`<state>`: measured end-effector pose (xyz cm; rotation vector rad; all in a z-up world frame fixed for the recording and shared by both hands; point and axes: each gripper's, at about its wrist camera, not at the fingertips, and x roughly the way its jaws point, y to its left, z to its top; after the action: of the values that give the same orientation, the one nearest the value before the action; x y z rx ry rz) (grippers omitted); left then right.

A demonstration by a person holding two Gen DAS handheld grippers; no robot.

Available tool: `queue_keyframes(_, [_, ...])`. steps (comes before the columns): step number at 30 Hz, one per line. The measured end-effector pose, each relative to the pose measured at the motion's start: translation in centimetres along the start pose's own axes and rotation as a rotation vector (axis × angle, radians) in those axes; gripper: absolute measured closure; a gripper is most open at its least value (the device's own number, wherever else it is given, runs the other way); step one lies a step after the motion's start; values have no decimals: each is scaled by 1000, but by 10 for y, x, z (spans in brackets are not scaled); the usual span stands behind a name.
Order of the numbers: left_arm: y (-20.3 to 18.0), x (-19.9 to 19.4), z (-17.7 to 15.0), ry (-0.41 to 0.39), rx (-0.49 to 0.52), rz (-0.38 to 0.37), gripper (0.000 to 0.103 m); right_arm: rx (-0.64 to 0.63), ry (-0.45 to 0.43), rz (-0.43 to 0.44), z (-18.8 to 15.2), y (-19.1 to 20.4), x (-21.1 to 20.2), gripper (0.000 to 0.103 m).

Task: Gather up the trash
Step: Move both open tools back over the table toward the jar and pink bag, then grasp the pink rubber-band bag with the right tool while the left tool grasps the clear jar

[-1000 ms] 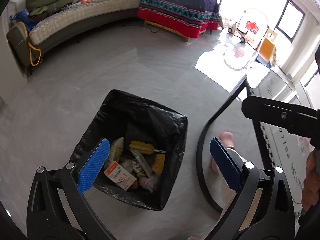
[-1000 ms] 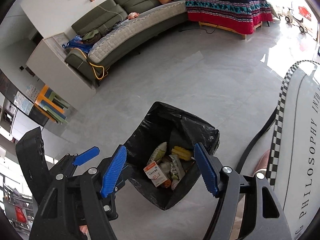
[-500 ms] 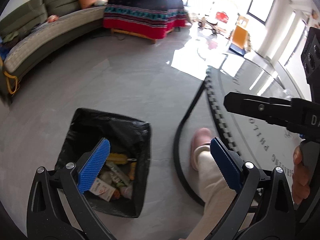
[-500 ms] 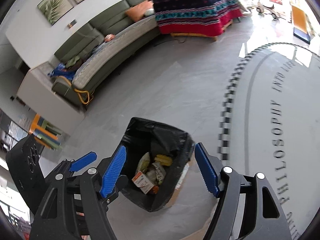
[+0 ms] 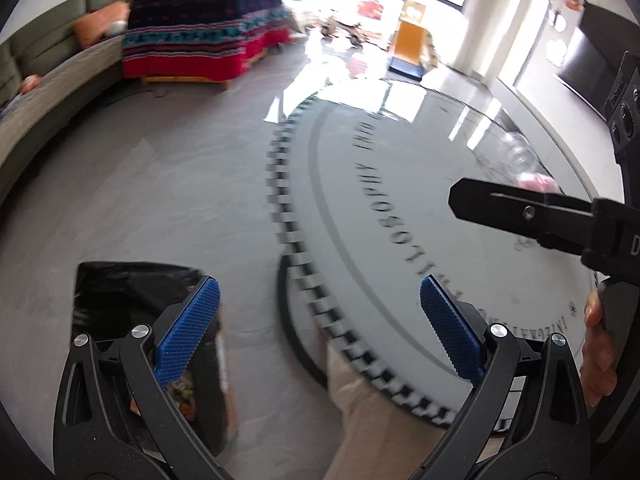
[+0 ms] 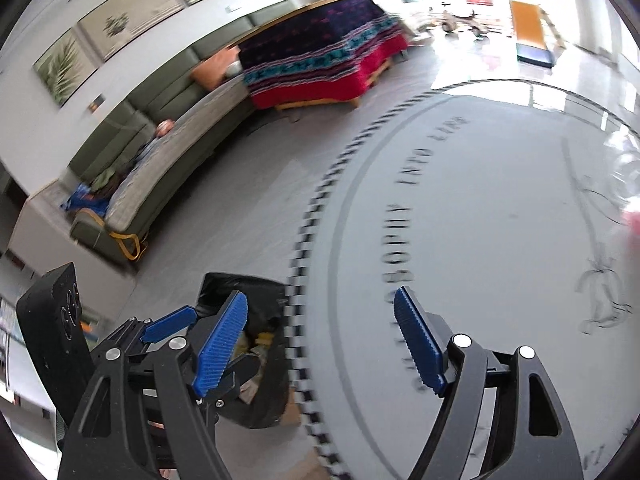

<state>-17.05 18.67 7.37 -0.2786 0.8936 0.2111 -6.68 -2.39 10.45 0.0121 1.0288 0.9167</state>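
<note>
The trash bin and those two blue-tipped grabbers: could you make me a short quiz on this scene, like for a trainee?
1. True or false: the left gripper is clamped on a wrapper.
2. Multiple choice: the trash bin with the black liner stands (A) on the round table, (B) on the floor beside the table, (C) on the sofa.
3. Fill in: the right gripper has its jaws ____.

Key
1. False: its blue pads stand wide apart with nothing between them.
2. B.
3. Open, and empty.
</note>
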Motion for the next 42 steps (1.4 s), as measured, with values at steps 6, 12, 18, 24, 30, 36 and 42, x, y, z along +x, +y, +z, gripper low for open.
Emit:
queue_keyframes(6, [-46, 22, 9, 39, 96, -57, 6, 75, -29, -62, -2, -52, -22, 26])
queue_keyframes(12, [-89, 42, 19, 67, 179, -102, 6, 158, -59, -112, -5, -102, -41, 26])
queue_keyframes(18, [-124, 66, 38, 81, 230, -136, 6, 243, -78, -168, -4, -151, -54, 26])
queue_keyframes(24, [-158, 88, 59, 81, 295, -161, 6, 436, -106, -253, 10, -229, -64, 26])
queue_keyframes(30, [-175, 107, 71, 85, 332, -196, 6, 600, -111, -286, 27, -298, -72, 26])
queue_keyframes(36, [-189, 132, 86, 98, 379, -238, 6, 694, -107, -354, 41, -338, -69, 26])
queue_keyframes(42, [-202, 152, 103, 100, 416, -261, 6, 685, -94, -455, 57, -358, -56, 27])
